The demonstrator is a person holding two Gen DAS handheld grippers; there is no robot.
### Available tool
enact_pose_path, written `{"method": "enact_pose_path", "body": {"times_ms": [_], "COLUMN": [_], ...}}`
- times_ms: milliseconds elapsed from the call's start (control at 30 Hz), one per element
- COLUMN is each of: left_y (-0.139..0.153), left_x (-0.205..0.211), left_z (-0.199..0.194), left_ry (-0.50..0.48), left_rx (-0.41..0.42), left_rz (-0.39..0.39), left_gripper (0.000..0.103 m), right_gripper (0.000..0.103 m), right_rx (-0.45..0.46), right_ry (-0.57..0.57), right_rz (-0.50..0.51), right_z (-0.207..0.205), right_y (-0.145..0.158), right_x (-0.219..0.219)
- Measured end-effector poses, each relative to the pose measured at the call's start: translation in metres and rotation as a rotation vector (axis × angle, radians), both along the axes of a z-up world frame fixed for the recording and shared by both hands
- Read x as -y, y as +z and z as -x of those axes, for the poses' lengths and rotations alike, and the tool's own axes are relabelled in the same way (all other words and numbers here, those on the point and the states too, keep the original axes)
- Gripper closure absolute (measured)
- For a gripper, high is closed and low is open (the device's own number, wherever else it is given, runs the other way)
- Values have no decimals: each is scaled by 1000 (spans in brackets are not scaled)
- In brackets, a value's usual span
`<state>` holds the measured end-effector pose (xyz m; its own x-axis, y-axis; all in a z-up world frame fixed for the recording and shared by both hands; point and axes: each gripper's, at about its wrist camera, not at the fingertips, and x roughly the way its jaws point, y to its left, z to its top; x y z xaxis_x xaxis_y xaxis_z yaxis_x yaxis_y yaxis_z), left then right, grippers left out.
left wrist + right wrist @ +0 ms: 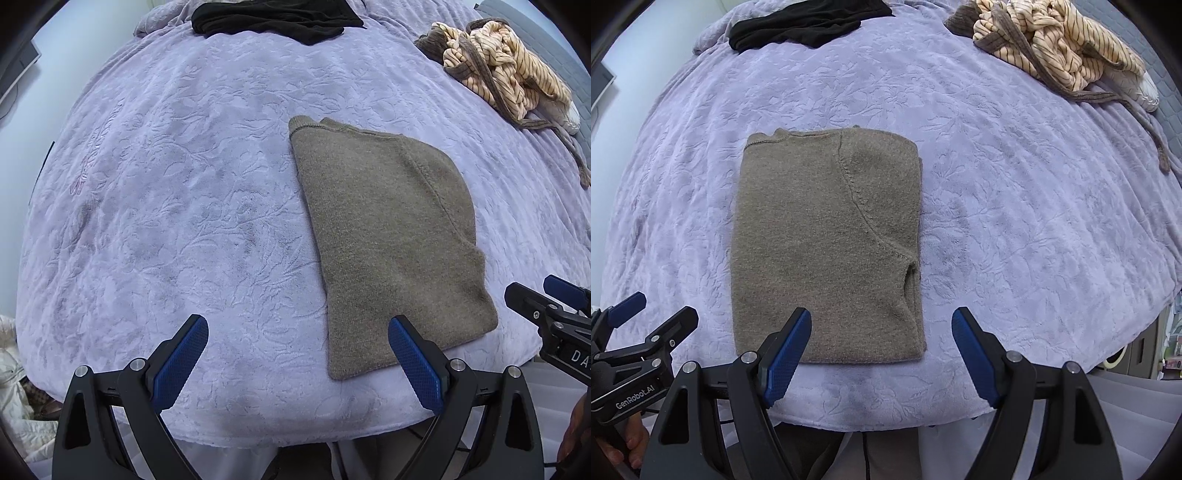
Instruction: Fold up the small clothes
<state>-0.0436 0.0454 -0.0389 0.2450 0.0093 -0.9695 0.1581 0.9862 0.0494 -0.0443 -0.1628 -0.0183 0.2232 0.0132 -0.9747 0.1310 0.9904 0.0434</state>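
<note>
from the left wrist view, the left tool [297, 363] is hanging over the near edge of the bed [155, 206], its blue fingers [181, 363] spread wide and pinching nothing. the lilac embossed bedspread is showing between them. the folded brown sweater [388, 236] is lying flat toward the near edge, to the right of the middle, and one finger is sitting in front of its near corner; i cannot tell whether it is touching the knit. the right tool [554, 314] is poking in past the sweater's right side. a black garment [273, 16] is lying at the far edge, and a crumpled striped garment [506, 70] is sitting at the far right corner.

from the right wrist view, the right tool [881, 356] is hovering at the near edge of the bed [1015, 192], fingers spread apart, gripping nothing. the brown sweater [827, 243] is lying as a neat rectangle, its near hem close to the bed's near edge, with the sweater's near right corner showing between the fingers. the left tool [646, 317] is showing at the left, beside the sweater. the black garment [798, 22] and striped garment [1056, 48] are lying along the far edge, well apart from the sweater.
</note>
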Motion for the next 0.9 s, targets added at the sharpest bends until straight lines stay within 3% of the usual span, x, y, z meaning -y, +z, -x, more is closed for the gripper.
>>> {"method": "enact_pose_path", "body": {"times_ms": [900], "left_y": [7], "left_x": [0], "left_z": [14], "left_ry": [-10], "left_rx": [28], "left_rz": [15], "left_gripper": [5], "right_gripper": [22], "right_rx": [18], "right_ry": [29], "right_rz": [52], "right_z": [8], "right_y": [3], "right_x": [-8]}}
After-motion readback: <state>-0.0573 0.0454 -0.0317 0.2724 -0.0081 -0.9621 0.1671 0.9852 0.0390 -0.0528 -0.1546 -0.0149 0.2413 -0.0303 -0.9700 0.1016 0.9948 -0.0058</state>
